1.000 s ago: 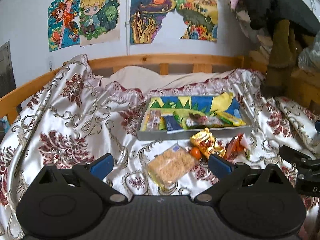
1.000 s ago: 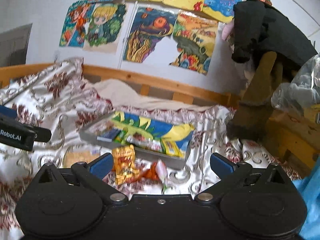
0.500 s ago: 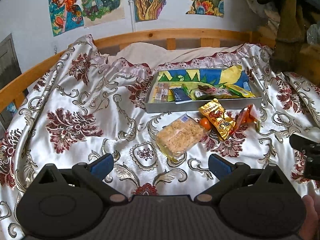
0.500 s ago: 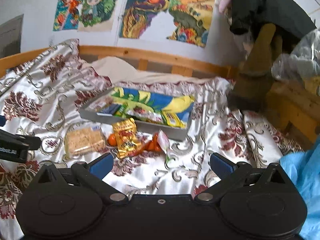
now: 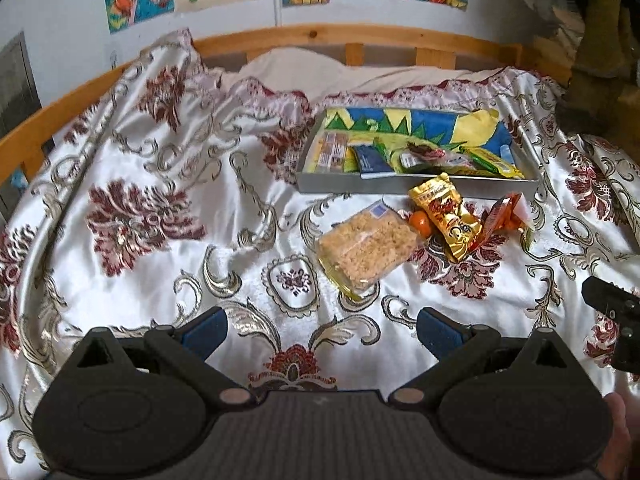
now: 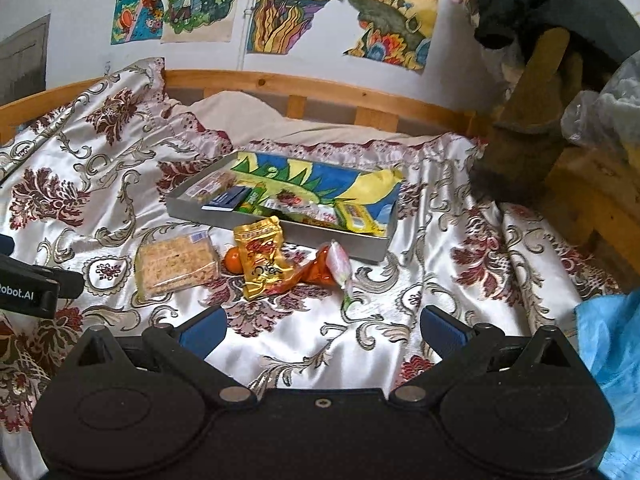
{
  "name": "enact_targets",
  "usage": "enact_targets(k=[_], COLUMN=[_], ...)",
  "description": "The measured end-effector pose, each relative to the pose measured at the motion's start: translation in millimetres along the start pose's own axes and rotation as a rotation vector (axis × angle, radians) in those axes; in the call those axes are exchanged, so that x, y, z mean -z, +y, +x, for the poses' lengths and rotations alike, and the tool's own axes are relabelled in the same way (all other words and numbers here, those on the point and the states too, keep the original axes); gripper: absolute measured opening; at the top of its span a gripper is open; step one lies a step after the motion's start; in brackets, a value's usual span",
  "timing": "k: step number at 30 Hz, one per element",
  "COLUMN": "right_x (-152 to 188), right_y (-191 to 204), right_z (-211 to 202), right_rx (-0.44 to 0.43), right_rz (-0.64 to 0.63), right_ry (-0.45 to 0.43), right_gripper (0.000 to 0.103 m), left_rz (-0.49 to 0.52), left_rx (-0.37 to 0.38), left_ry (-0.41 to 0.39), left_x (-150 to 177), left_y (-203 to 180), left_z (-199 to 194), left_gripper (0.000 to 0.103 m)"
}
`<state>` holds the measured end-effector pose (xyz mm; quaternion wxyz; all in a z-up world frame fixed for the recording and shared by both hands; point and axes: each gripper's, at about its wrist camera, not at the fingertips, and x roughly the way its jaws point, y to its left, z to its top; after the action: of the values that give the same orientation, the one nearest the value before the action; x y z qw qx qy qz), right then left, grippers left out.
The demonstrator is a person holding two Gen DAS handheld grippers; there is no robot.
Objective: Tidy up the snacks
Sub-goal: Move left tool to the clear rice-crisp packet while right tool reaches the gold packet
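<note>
A grey tray (image 5: 416, 185) (image 6: 336, 240) with a colourful liner holds several snack packets on the bed. In front of it lie a clear pack of crispy rice cake (image 5: 368, 246) (image 6: 176, 262), a small orange ball (image 5: 421, 220) (image 6: 233, 261), a gold snack pouch (image 5: 448, 216) (image 6: 262, 258) and an orange wrapper (image 5: 504, 216) (image 6: 320, 268). My left gripper (image 5: 320, 330) is open and empty, short of the rice cake pack. My right gripper (image 6: 322, 328) is open and empty, short of the orange wrapper.
The bed has a white and maroon satin cover (image 5: 160, 208) with folds. A wooden rail (image 5: 320, 36) runs along the far side below wall posters. Dark clothes and a wooden stand (image 6: 532, 80) crowd the right. A blue cloth (image 6: 612, 340) lies at right.
Both grippers have tilted down and moved in toward the snacks, which now sit higher and larger in view. Both stay open and empty.
</note>
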<state>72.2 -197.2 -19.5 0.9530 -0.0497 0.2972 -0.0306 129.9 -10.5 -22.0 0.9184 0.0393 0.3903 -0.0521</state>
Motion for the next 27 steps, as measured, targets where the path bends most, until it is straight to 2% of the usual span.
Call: enact_targets(k=[2,3,8,10,17,20,27], right_x=[-3.2,-5.0,-8.7,-9.8,-9.5,-10.1,-16.5], right_y=[-0.1,0.1,6.2,10.2,25.2,28.9,36.7], right_z=[3.3,4.9,8.0,9.6,27.0,40.5,82.7], right_rx=[-0.018,-0.025,-0.044,-0.054,-0.111,-0.142,-0.194], right_rz=[-0.004,-0.013,-0.104,-0.158,-0.364,-0.403,-0.422], right_ry=[0.010,0.013,-0.008,-0.024,-0.071,-0.083,-0.081], right_gripper=[0.102,0.102,0.102,0.102,0.102,0.102,0.102], left_rz=[-0.006,0.005,0.159,0.228,0.372,0.401,0.381], left_rx=[0.014,0.024,0.039,0.059,0.122,0.120,0.127], left_ry=[-0.001,-0.026,-0.157,-0.170,-0.236,-0.229,-0.154], left_x=[-3.2,-5.1,-14.8,-17.8,-25.3,-28.3,-35.6], left_y=[2.6,3.2,-6.1,-11.5,-23.7,-25.4,-18.8], left_z=[3.2,3.2,3.4,9.4,29.7,45.4,84.2], left_gripper=[0.103,0.103,0.103,0.103,0.103,0.103,0.103])
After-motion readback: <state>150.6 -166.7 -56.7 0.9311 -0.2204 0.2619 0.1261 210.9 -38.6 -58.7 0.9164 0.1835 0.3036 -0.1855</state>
